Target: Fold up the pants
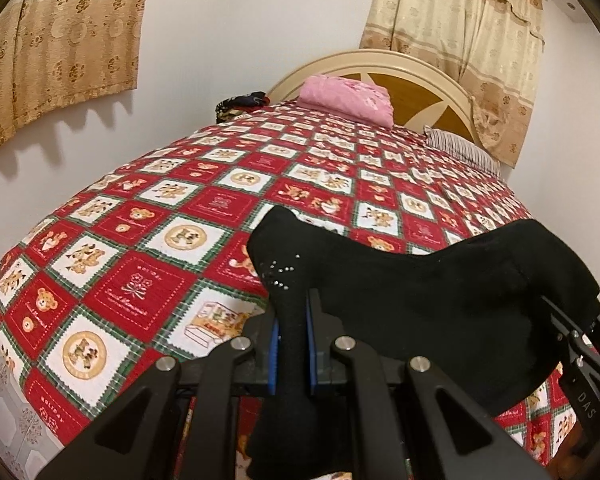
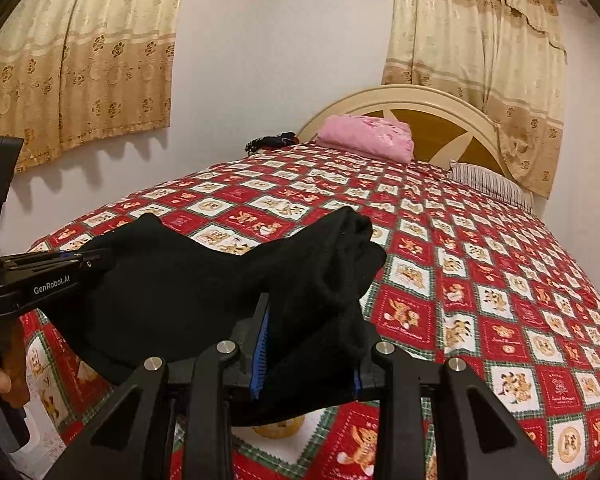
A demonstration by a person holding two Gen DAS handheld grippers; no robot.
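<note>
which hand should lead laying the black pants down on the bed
Either, slightly the left: both tongs, left and right, are shut on the black pants above the bedspread, but the left pinches a thinner, flatter edge; the right holds a bunched wad.

pants (image 1: 420, 280) above bed (image 1: 140, 264) — folded cloth (image 1: 348, 98) at headboard (image 1: 440, 84)

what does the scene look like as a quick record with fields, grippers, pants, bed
left gripper: shut on black pants
right gripper: shut on black pants, thicker bunch
pants: slung between both grippers, over the bedspread's near edge
bedspread: red and white teddy-bear check
far end: folded pink cloth, striped pillow, rounded headboard
walls: beige curtains
</note>
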